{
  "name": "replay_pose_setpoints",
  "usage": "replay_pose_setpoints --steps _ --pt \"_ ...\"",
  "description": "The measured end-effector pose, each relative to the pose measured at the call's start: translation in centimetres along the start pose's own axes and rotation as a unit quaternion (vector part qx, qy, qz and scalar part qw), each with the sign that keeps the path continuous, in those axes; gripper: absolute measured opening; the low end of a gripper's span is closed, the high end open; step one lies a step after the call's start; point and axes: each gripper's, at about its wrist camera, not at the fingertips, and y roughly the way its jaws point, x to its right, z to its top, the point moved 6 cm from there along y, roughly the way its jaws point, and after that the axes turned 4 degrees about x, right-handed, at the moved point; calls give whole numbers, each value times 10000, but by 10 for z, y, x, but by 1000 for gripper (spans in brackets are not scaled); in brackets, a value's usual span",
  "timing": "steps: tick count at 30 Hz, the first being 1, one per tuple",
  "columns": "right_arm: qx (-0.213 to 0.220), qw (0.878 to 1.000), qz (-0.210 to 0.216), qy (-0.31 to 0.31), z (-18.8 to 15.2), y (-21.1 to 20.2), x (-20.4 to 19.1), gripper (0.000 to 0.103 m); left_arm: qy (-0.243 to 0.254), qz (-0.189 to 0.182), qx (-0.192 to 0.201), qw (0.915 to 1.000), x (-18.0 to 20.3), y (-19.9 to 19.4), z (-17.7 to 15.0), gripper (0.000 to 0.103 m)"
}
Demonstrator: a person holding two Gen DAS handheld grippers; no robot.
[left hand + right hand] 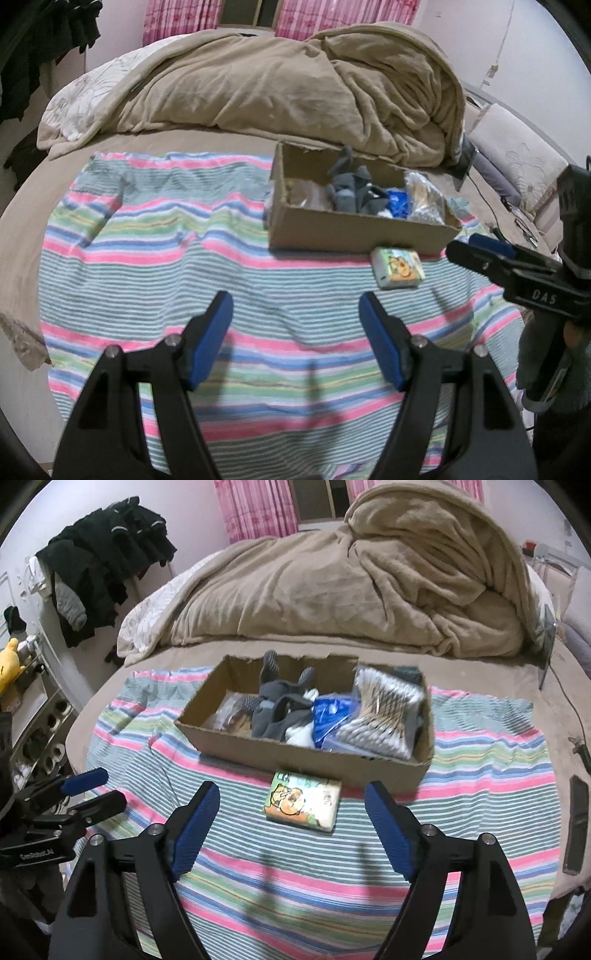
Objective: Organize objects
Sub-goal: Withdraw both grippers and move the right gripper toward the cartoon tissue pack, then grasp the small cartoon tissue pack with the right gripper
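I have both claws hanging over the striped towel (pixel 480 775) spread on the bed (pixel 155 664), and I judge the towel is there as a work mat, keeping the loose things off the bedding. The box (pixel 295 755) sits toward the far side of the towel, open top up, already carrying grey gloves (pixel 277 709), a blue packet (pixel 332 710) and a bag of cotton swabs (pixel 384 709), so it reads to me as the collecting bin. The one thing not yet in it is the small pack (pixel 303 803), lying flat on the towel just in front of the box's near wall, printed face up. Its long axis runs roughly across my right view, left to right, slightly skewed so the right end sits a bit farther from me, nearly parallel to that near wall. My right claw (pixel 291 827) is wide and empty, the pack lying between the lines of its two fingers but beyond the tips, not touched. That spread looks wide enough to take the pack along its length, though closing across the short side would likely give a firmer hold. My left claw (pixel 295 332) is also wide and empty, over bare towel well left of the pack (pixel 398 267), which I take as keeping clear of the right one's path.
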Motion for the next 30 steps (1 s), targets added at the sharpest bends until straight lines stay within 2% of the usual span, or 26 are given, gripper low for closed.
replay_pose_setpoints --steps 21,22,24,30 --pt "-797 9965 -268 25 -22 82 5 83 -366 147 -215 9990 -41 40 -4 72" --pt "-830 9962 -276 -15 -23 85 4 83 -368 144 -222 9990 -42 41 -5 72" --pt "-861 9957 -322 -118 -26 89 0 71 -367 136 -225 9990 -42 42 -4 72" --pt "-798 9956 -216 -444 -25 83 -18 70 -379 148 -191 9990 -44 40 -3 72"
